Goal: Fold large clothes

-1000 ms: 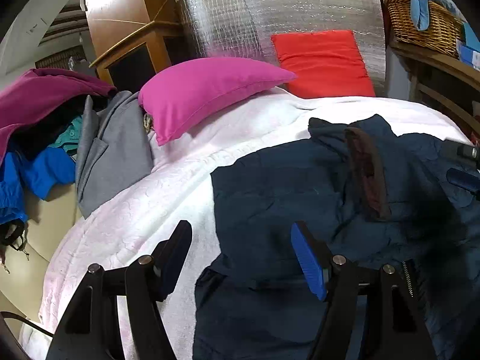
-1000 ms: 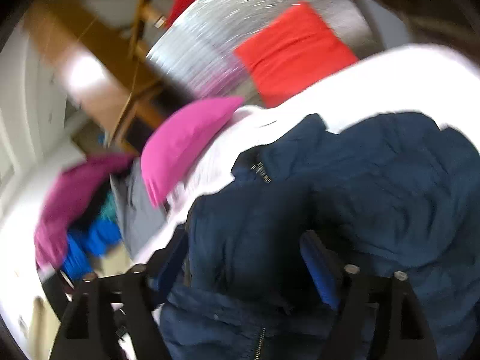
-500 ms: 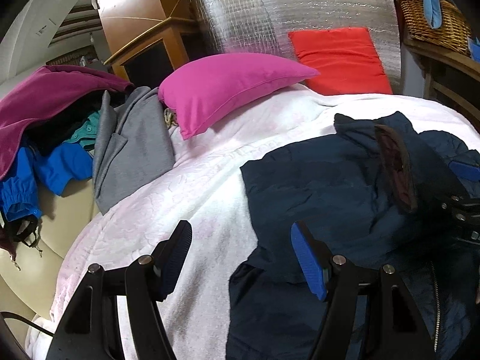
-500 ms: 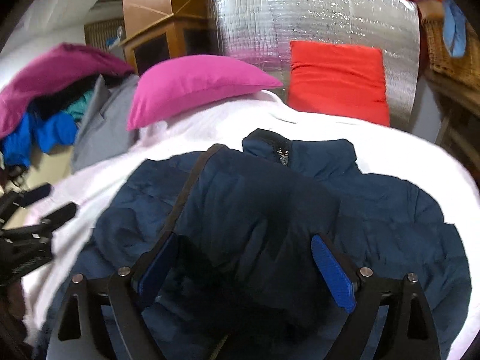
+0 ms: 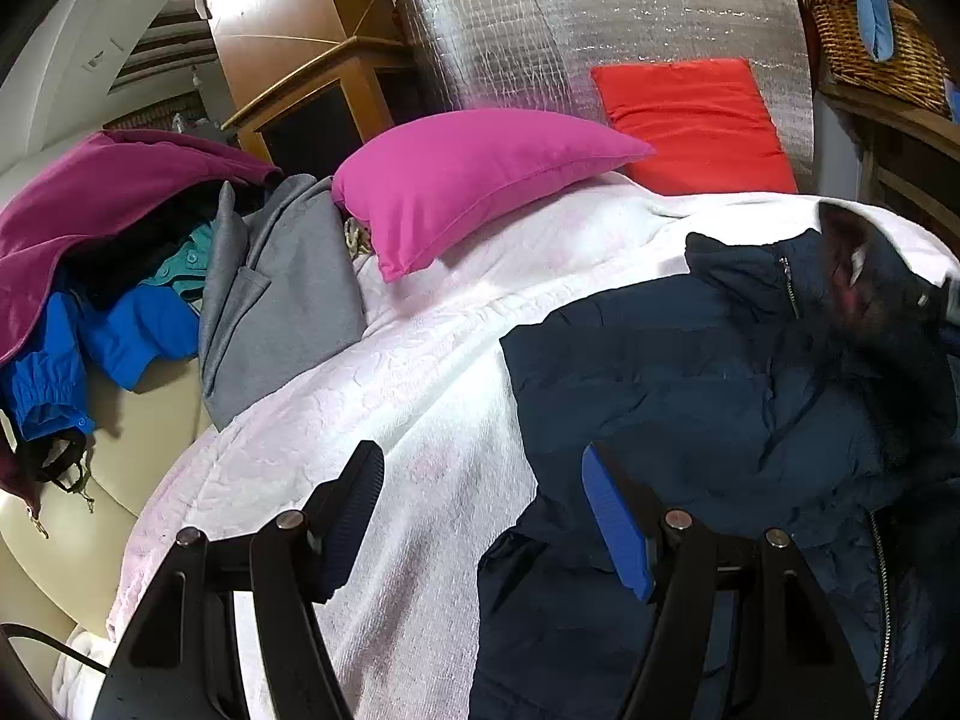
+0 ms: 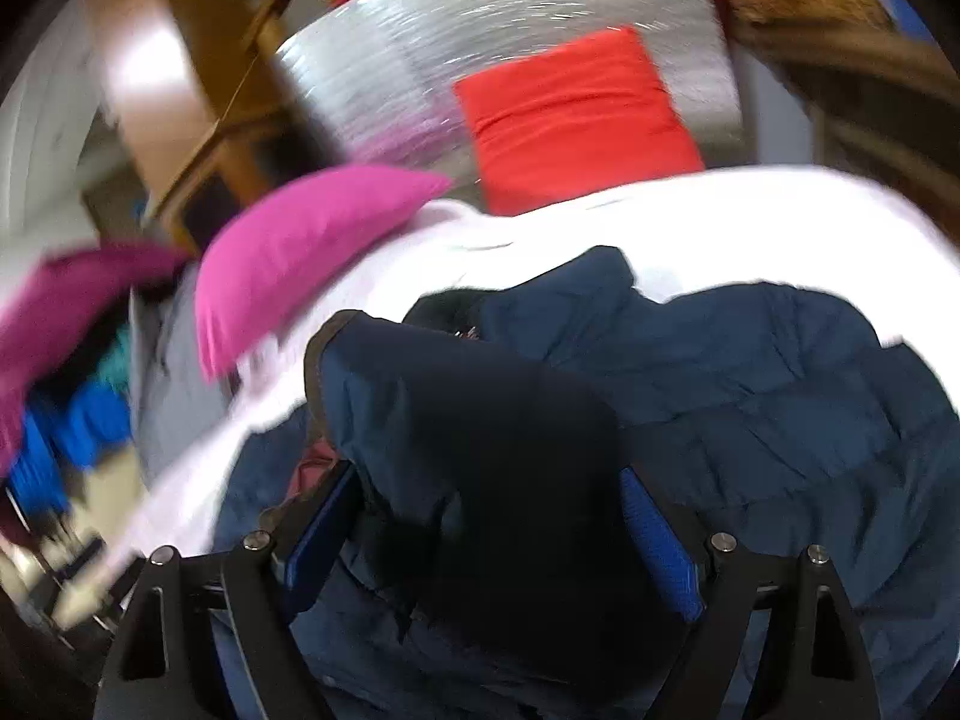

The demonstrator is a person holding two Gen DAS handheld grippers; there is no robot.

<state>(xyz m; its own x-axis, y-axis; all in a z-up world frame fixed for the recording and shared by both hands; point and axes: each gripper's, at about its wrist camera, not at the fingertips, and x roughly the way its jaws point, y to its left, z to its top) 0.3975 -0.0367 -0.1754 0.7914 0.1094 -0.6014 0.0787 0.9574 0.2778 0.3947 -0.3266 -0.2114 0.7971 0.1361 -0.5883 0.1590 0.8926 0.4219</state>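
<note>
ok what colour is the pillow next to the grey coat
Bright magenta pink pillow, clearest in the left wrist view, beside the grey coat.

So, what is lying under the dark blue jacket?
The jacket lies on a white blanket, which shows around it. What the blanket covers underneath cannot be seen.

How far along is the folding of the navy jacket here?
Early. The navy jacket lies spread on the white blanket. In hand: a dark jacket flap sits between the right gripper's fingers, raised over the body; the grip is unclear. The left gripper hovers open, empty. Left: the remaining folds, then the heap of clothes.
</note>
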